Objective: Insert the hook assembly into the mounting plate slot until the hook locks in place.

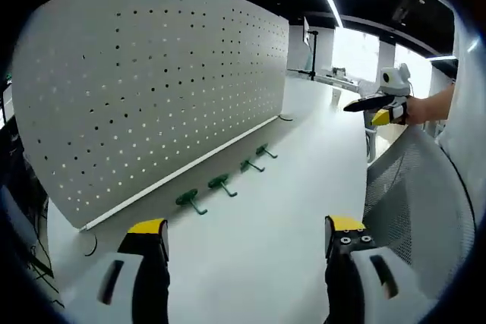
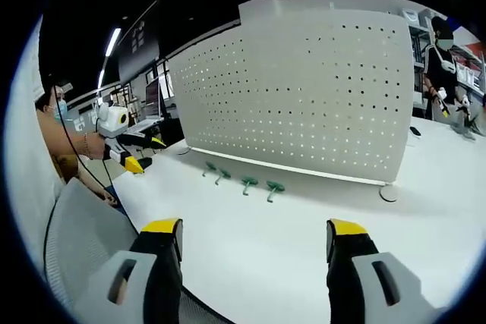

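Both my left gripper (image 1: 247, 237) and right gripper (image 2: 254, 239) gape wide and empty at frame bottom, with four green metal hooks (image 1: 223, 183) lying mid-frame on the white table (image 1: 304, 187) beside the white perforated pegboard (image 1: 152, 81).

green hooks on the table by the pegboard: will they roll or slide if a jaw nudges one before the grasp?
The green hooks lie flat in a row on the smooth white table, so one would probably slide or pivot when nudged. A wide head plus a thin prong suggests it will not roll. They look small and rigid, likely light. Both grippers, left and right, are open and apart from them.
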### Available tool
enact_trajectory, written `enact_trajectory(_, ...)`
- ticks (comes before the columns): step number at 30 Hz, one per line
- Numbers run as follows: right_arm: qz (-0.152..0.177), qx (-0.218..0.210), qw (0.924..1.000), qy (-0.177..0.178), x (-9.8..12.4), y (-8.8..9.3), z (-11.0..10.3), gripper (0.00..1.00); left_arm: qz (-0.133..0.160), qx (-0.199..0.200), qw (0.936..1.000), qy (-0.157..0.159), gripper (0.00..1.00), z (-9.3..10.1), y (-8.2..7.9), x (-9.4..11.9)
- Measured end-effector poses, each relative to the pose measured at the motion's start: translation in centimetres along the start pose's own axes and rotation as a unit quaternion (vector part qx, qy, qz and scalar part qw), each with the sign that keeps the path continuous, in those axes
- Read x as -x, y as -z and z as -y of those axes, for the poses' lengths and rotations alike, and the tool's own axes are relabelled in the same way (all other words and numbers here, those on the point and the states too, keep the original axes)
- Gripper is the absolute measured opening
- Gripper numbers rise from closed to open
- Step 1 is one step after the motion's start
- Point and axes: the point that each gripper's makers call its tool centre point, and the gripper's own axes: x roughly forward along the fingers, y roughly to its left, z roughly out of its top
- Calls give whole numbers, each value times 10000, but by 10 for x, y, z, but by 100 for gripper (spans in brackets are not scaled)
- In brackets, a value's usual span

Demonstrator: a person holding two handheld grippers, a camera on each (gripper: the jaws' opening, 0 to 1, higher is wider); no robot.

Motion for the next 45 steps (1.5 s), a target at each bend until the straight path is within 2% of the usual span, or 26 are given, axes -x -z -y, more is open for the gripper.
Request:
enact_trajectory(11, -10, -12, 10000, 41, 1, 2, 0, 74, -354, -414, 9983, 214, 88, -9, 0, -17)
enact_trajectory(27, -28, -29, 10000, 49, 0, 2, 2, 74, -687, -833, 9930, 485, 87, -25, -3, -35)
enact_trajectory(38, -71, -24, 10000, 26, -2, 2, 3, 74, -964, -1164, 9861, 692, 87, -37, -5, -48)
enact_trajectory(45, -100, -18, 9999, 5, -4, 2, 2, 74, -1214, -1466, 9775, 912, 86, -42, -3, -58)
